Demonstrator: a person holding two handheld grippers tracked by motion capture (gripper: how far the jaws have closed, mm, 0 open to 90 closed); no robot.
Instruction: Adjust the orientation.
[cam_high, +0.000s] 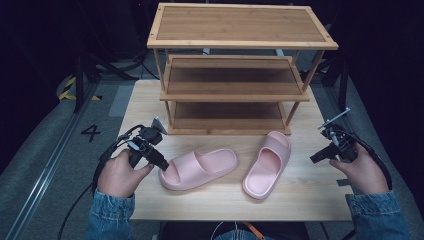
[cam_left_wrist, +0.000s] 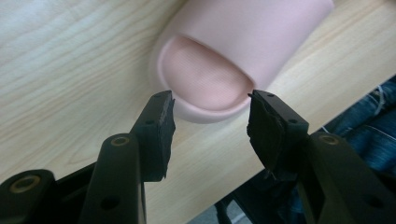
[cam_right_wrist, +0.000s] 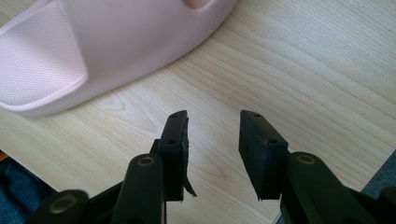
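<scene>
Lying on the pale wooden tabletop (cam_high: 300, 195) in front of the bamboo shoe rack (cam_high: 235, 75), two pink slippers sit side by side with a gap between them. The left slipper (cam_high: 199, 168) lies nearly crosswise before the rack's left half, its heel end pointing toward the person's left hand (cam_high: 119, 176). The right slipper (cam_high: 267, 164) lies slanted, its toe end close to the rack's bottom shelf. The left hand-held gripper (cam_high: 161, 163) sits at the left slipper's heel; in the left gripper view its jaws stand apart, one on each side of the rounded heel rim (cam_left_wrist: 205, 112), and I cannot tell whether the pads touch it. The right hand-held gripper (cam_high: 316, 159) hovers well to the right of the rack's front, apart from the right slipper, its jaws parted over bare wood with nothing between them, the slipper's heel (cam_right_wrist: 93, 60) lying farther off.
</scene>
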